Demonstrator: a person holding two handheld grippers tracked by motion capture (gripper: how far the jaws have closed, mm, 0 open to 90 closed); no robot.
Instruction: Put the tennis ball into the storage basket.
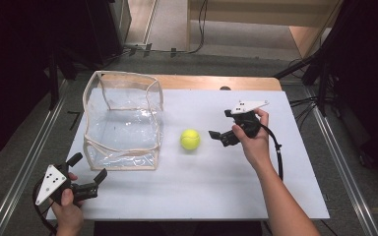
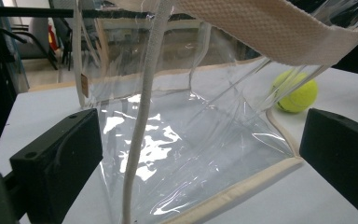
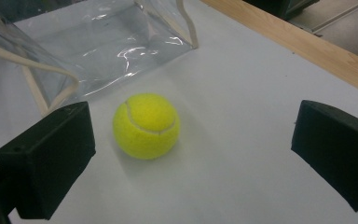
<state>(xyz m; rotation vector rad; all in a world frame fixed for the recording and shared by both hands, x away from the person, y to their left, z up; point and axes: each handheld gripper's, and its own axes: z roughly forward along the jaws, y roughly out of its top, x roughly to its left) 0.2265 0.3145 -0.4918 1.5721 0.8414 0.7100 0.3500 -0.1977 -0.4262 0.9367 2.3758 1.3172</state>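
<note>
High view: a yellow felt tennis ball (image 1: 190, 139) is sitting on the white table top (image 1: 216, 182), just beside the right wall of a clear plastic bag (image 1: 123, 120). The bag is box-shaped, with glossy, wrinkled film walls edged in beige woven tape, and it is standing upright with its open mouth facing up. The ball is round, so no long axis applies. The right gripper (image 1: 220, 129) is hovering near the ball on its right, pointing left toward it, jaws spread apart. The left gripper (image 1: 87, 165) is lying at the table's near left corner, jaws parted, pointing at the bag's near wall.

Left gripper view: 2 matt black block jaws are standing wide apart, holding nothing. The bag's near lower corner (image 2: 191, 154) is lying between them, its film reflecting light; a ribbed beige strap (image 2: 270, 28) is crossing overhead. The ball (image 2: 296, 91) is showing beyond the bag, at right.

Right gripper view: both black jaws are standing wide apart and empty. The ball (image 3: 146, 125), fuzzy with a pale curved seam, is resting ahead between them, nearer the left jaw, touching neither. The bag (image 3: 98, 46) is standing behind it.
</note>
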